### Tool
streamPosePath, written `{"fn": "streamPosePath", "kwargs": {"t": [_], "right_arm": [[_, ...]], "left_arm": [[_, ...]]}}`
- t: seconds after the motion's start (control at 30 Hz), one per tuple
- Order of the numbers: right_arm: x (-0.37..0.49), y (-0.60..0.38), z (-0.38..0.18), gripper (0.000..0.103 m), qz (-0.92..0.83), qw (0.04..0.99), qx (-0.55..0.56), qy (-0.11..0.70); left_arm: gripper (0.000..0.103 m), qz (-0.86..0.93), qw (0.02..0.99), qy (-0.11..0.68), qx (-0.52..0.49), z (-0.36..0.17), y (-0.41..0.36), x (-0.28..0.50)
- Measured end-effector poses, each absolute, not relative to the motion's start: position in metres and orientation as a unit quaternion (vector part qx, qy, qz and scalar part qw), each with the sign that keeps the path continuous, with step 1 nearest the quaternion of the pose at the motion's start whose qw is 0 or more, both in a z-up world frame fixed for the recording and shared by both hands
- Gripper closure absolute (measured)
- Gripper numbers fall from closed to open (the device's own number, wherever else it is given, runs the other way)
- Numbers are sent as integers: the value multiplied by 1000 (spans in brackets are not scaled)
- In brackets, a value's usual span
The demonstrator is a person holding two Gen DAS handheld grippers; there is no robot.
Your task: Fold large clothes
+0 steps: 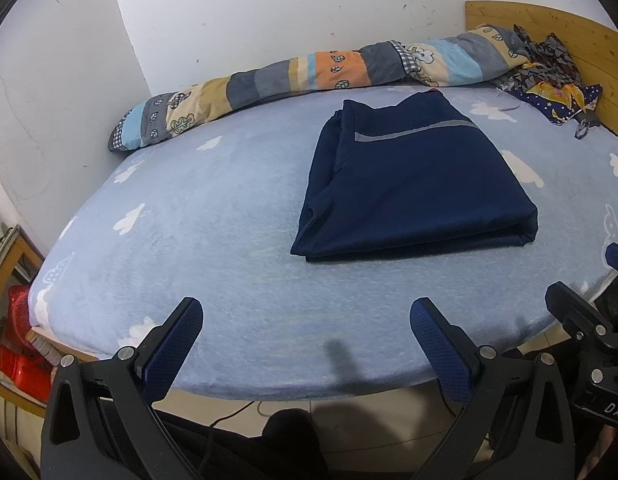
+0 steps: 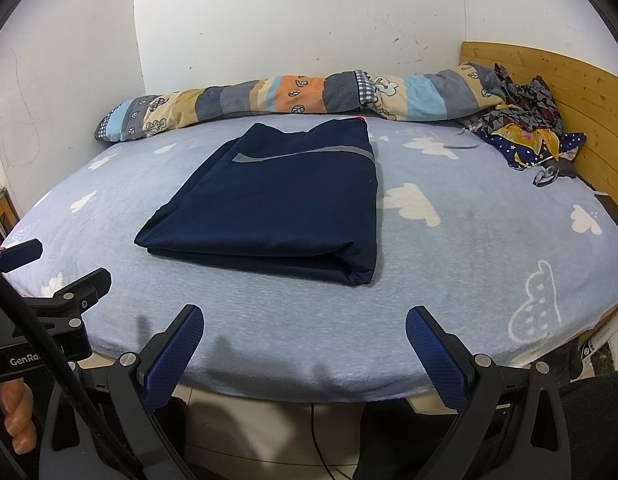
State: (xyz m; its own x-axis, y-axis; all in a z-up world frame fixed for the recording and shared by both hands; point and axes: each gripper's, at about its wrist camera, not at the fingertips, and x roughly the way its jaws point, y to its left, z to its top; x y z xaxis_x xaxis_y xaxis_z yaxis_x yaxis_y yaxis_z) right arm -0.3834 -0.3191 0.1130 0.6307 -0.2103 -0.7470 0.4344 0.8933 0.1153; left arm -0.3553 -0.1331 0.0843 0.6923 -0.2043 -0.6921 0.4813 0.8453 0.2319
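Navy garment (image 2: 277, 208), folded into a thick rectangle with a grey stripe across its top, lies in the middle of the bed (image 2: 489, 248), on a pale blue sheet printed with white clouds. White scuffed walls close the far side. A rolled patchwork quilt (image 2: 293, 96) runs along the far edge, and a heap of patterned clothes (image 2: 525, 128) fills the far right corner against the wooden headboard (image 2: 581, 92). Bare sheet surrounds the garment. Left tool (image 1: 307, 332) and right tool (image 2: 305, 330) hover at the near edge, both spread wide, gripping nothing.
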Motion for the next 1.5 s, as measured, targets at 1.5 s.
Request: {"fn": "streamPosePath", "kwargs": {"t": [1.5], "right_arm": [[-383,-320,112,0,-180,891,144,391]], "left_arm": [[0,-200,892,352,200,83,-132,-355]]}}
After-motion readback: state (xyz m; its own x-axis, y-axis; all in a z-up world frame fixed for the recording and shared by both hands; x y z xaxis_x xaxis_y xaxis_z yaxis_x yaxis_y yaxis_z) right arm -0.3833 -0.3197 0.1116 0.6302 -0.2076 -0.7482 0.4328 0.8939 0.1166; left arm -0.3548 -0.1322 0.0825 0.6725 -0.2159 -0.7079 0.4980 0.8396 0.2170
